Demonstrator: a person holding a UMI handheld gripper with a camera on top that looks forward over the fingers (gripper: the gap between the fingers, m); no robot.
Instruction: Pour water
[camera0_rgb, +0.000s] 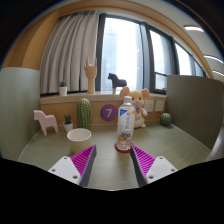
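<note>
Green table below a curtained window. Bottle stands upright just beyond the gripper, whose fingers are spread, touching nothing. White bowl far left; the bottle hides part of the toys behind it.

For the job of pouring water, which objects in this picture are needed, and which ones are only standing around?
Needed for the job:
- bottle, upright just ahead of the open gripper
- white bowl, left of the bottle

Only standing around:
- green cactus
- pink animal figure
- purple disc marked 7
- wooden hand model on the sill
- black horse figure
- small potted plant
</note>
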